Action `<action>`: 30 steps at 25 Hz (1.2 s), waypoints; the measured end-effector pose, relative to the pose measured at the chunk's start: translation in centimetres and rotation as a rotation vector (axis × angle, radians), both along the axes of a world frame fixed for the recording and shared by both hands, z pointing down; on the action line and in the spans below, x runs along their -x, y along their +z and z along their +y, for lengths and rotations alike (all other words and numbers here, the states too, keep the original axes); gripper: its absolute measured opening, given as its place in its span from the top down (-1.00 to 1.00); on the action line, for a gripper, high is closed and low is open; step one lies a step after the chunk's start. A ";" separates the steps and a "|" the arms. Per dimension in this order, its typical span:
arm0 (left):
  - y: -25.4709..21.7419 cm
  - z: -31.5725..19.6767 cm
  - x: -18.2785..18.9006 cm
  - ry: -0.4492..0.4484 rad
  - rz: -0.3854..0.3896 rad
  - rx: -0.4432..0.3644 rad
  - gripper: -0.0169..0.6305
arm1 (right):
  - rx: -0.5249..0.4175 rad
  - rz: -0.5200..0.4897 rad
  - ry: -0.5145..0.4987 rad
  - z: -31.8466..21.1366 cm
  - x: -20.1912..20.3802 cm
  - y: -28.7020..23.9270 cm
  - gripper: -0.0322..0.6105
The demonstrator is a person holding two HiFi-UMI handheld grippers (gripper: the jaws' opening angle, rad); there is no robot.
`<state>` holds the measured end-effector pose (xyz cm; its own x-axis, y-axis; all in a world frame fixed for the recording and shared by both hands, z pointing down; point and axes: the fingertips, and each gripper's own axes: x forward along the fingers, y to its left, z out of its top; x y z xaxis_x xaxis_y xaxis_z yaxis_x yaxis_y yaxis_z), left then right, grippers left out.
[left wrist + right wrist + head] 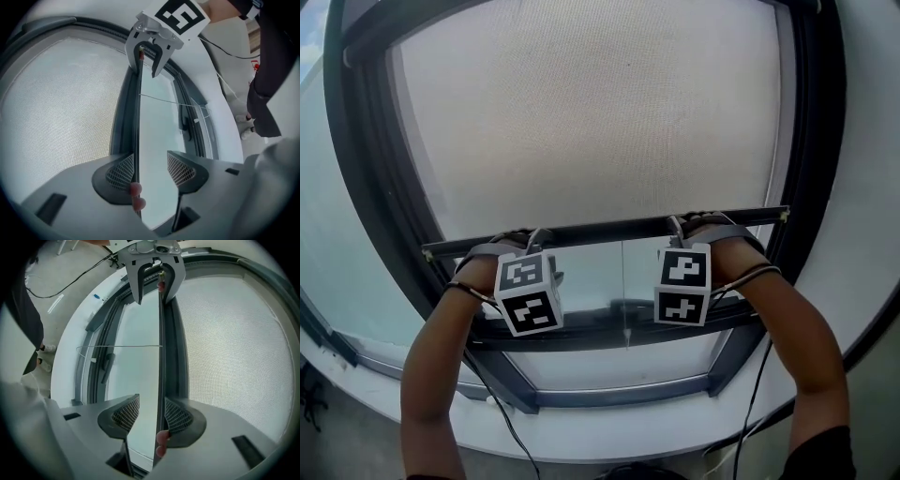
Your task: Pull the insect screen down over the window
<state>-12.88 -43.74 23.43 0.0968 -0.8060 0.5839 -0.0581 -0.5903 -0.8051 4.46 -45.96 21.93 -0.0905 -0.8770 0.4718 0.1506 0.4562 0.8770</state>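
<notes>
The grey mesh insect screen (591,112) covers the upper window. Its dark bottom bar (609,228) runs level across the pane, a little above the lower sash. My left gripper (530,242) sits on the bar's left part and my right gripper (686,228) on its right part. In the left gripper view the bar (137,117) lies against the left pad, with the left gripper (150,157) open around it. In the right gripper view the bar (160,348) rests by the right pad of the open right gripper (152,399). A person's fingertips (161,439) touch the bar.
A thin pull cord (623,291) hangs from the bar's middle towards the window handle (623,307). The dark window frame (356,169) rings the pane, and a white sill (609,431) lies below. A black cable (750,412) trails from the right arm.
</notes>
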 end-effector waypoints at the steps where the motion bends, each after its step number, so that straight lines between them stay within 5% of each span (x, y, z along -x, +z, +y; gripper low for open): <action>1: -0.9 -0.1 0.0 -0.001 0.005 0.004 0.26 | 0.002 0.009 0.003 -0.1 0.0 -1.0 0.38; 8: 2.2 0.5 -0.5 -0.002 0.011 0.102 0.26 | 0.110 0.010 -0.011 0.5 -0.4 1.9 0.38; 24: 3.1 0.5 -0.3 -0.044 0.051 0.056 0.26 | 0.061 -0.003 -0.017 0.6 -0.1 2.8 0.38; 30: 3.9 1.0 -0.3 -0.044 0.050 0.182 0.26 | 0.177 0.020 -0.008 1.3 -0.1 3.4 0.38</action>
<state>-12.57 -42.74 27.38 0.0959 -0.6919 0.7156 -0.1245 -0.7216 -0.6810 4.51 -44.63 25.29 -0.0861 -0.7791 0.6209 0.1713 0.6024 0.7796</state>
